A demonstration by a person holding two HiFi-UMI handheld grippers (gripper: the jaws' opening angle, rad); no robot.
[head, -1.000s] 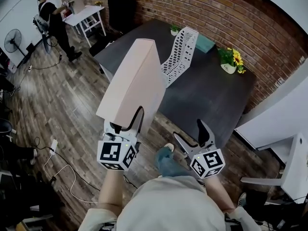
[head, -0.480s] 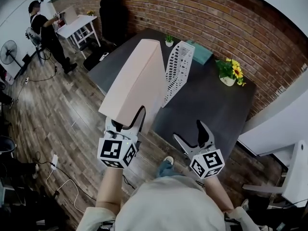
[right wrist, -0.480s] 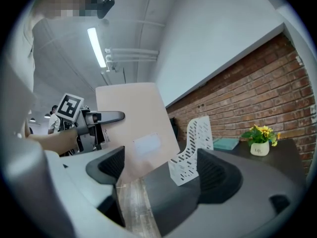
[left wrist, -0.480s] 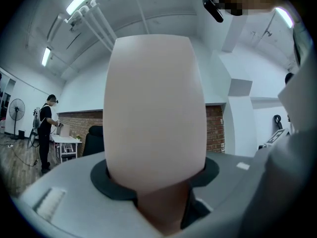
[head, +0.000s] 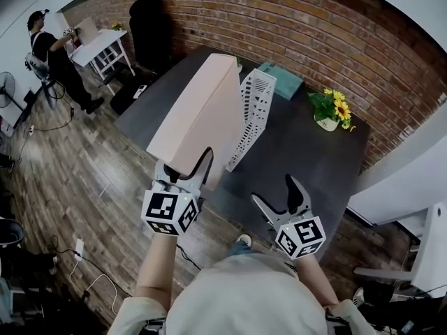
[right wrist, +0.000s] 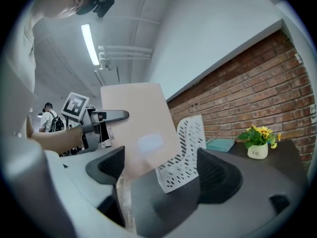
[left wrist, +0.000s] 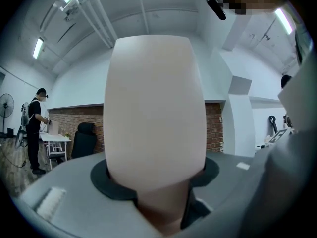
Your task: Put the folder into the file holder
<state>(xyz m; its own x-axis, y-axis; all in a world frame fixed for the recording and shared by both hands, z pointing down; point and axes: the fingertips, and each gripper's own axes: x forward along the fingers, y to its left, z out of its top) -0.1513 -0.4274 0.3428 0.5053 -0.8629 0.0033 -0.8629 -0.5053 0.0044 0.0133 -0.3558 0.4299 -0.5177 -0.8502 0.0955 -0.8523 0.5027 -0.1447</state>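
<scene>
A tall pale pink folder (head: 199,117) stands upright in my left gripper (head: 185,165), which is shut on its lower edge. In the left gripper view the folder (left wrist: 156,113) fills the middle between the jaws. The white perforated file holder (head: 253,114) stands on the dark table (head: 314,159), just right of the folder's top and beyond it. My right gripper (head: 281,190) hangs open and empty over the table's near edge. In the right gripper view, the folder (right wrist: 143,128), the left gripper (right wrist: 99,123) and the file holder (right wrist: 184,148) lie ahead to the left.
A pot of yellow flowers (head: 330,110) and a teal box (head: 281,79) sit at the table's far side by the brick wall. A black chair (head: 150,26), a white desk (head: 98,44) and a person (head: 50,54) are at the back left. Cables lie on the wood floor.
The view has closed in on the table. The folder, still in my left gripper, has come closer to the file holder. The right gripper keeps its place, open.
</scene>
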